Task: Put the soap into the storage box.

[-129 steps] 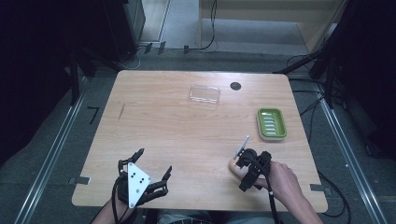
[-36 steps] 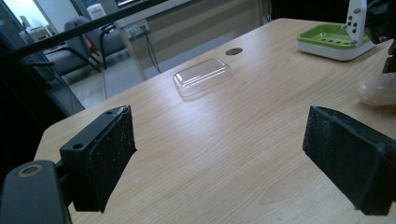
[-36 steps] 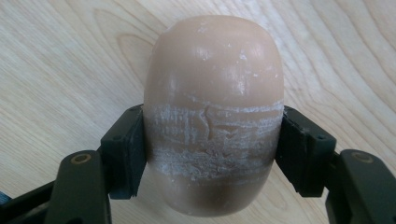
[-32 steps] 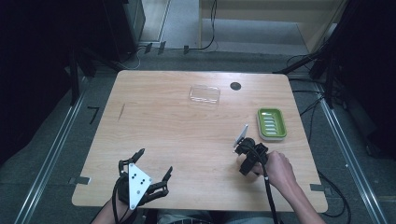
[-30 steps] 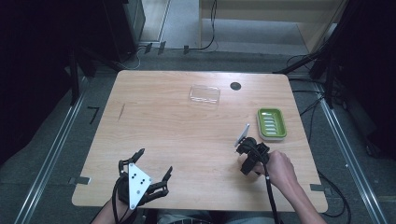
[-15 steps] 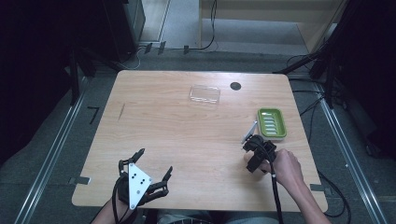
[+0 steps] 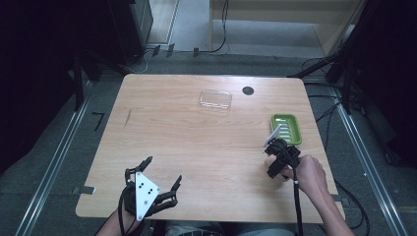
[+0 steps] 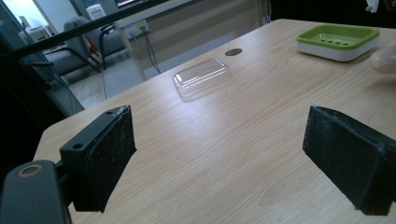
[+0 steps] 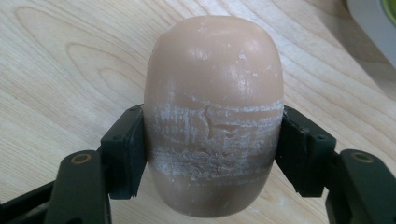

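Since the earlier frames the right claw [image 7: 275,150] has carried the soap [image 9: 214,116] across the desk [image 7: 196,147] toward the green dish [image 7: 286,129] and now sits just beside the dish's near corner, while the left claw [image 7: 162,184] has kept its place at the desk's near left edge. The right claw is clamped on the soap: in the right gripper view both pads [image 9: 125,154] press into the bar's scuffed, whitish middle, and the bar stands out past the jaws above the wood. The high view hides most of the bar behind the claw and hand [image 7: 307,174], but it places the claw against the dish. The left claw stands wide apart with nothing between its jaws. The left gripper view looks into the dish [image 8: 337,39], where nothing shows on the ribbed floor, and shows a clear lid [image 8: 201,77] lying on the desk well apart from it, near a dark round hole [image 8: 233,52].
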Demonstrator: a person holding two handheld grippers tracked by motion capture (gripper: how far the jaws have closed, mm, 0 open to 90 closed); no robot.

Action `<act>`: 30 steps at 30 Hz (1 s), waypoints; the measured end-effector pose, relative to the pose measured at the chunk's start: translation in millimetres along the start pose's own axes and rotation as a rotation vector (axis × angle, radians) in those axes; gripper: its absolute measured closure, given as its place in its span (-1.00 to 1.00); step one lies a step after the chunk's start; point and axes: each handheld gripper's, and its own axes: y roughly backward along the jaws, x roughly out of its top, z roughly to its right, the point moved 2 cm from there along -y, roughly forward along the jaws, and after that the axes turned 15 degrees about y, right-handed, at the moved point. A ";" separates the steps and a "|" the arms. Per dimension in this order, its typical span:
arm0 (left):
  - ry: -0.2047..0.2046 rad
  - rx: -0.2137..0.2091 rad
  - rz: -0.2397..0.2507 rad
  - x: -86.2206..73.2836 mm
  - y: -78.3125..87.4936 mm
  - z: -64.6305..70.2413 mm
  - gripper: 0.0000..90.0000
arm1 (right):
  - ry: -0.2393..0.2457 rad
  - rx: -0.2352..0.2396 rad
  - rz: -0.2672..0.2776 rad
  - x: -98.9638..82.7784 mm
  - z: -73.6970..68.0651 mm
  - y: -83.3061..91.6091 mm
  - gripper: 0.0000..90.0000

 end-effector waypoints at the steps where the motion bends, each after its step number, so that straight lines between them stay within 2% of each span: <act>1: 0.000 0.000 0.000 0.0 0.0 0.0 -0.78 | -0.002 -0.002 0.002 -1.1 1.5 0.2 -0.26; 10: 0.000 0.000 0.000 0.0 0.0 0.1 -0.78 | -0.041 -0.001 0.004 -8.3 11.5 1.8 -0.26; 17: 0.000 0.001 -0.001 0.0 -0.1 0.3 -0.78 | -0.053 -0.002 0.000 -12.2 18.6 1.3 -0.26; 30: 0.002 0.000 -0.001 0.1 -0.5 0.3 -0.78 | -0.085 -0.016 -0.009 -14.9 24.2 3.2 -0.26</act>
